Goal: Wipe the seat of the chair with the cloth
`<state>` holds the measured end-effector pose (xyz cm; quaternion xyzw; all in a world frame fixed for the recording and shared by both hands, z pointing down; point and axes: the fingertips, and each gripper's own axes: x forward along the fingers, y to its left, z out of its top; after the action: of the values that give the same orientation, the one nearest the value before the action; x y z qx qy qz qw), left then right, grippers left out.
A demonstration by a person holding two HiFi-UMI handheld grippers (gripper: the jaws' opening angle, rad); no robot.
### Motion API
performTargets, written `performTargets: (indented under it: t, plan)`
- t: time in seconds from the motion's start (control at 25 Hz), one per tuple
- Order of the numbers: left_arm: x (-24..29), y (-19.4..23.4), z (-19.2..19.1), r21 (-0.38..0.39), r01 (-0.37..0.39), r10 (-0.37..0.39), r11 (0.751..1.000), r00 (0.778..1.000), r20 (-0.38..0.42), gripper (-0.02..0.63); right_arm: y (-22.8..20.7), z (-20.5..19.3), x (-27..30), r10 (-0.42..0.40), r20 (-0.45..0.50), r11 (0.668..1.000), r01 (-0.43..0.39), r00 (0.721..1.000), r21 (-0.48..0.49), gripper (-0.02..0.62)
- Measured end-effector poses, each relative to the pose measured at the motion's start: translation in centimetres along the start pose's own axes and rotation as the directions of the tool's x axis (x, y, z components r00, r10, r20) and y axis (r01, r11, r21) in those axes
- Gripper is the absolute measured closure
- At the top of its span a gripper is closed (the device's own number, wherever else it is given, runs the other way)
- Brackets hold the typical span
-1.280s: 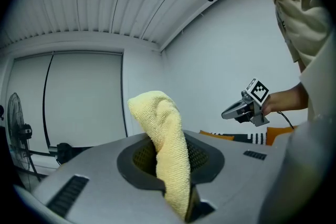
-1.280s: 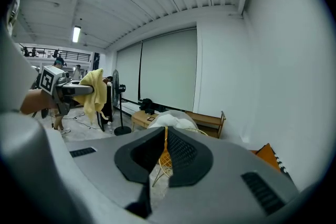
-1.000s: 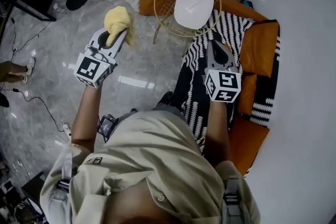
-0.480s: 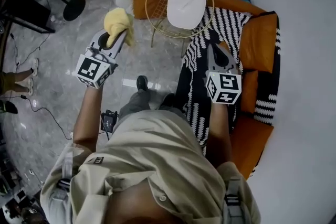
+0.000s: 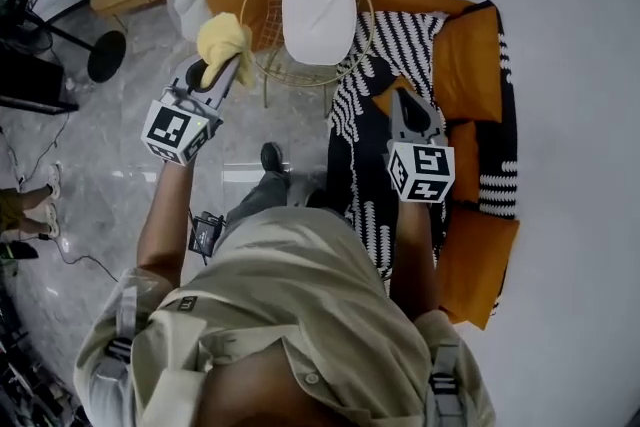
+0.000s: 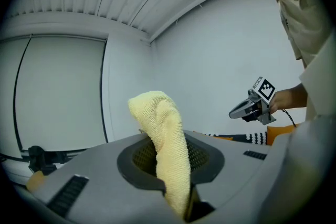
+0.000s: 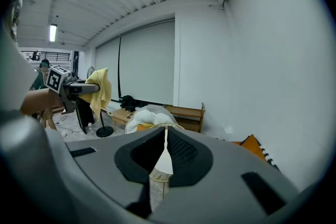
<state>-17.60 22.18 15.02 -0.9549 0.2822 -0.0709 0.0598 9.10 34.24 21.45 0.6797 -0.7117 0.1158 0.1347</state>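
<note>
My left gripper (image 5: 218, 75) is clamped on the cloth (image 5: 225, 37), a pale yellow terry bunch that stands up from the jaws and folds over at its top. It is left of the wire chair (image 5: 262, 20) and its white seat (image 5: 318, 3). My right gripper (image 5: 411, 107) is closed and empty.

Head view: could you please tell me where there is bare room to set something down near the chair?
The round white seat pad of the gold wire chair is bare. The grey marble floor left of the left tool and its yellow cloth is open too. Crowded: the right side, piled with orange cushions and a black-and-white striped throw.
</note>
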Motion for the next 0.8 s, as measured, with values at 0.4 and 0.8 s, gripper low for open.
performTargets:
  t: [0.4, 0.8]
  plan:
    - [6.5, 9.2, -0.6, -0.033, 0.084, -0.083, 0.996, 0.996, 0.032, 0.529, -0.1, 5.1, 7.0, -0.102, -0.012, 0.995, 0.102, 0.995, -0.013, 0.568]
    - [8.9, 15.7, -2.7, -0.065, 0.113, -0.109, 0.992, 0.993, 0.053, 0.529, 2.2, 6.2, 11.7, -0.148, -0.054, 0.989, 0.147, 0.988, -0.023, 0.568]
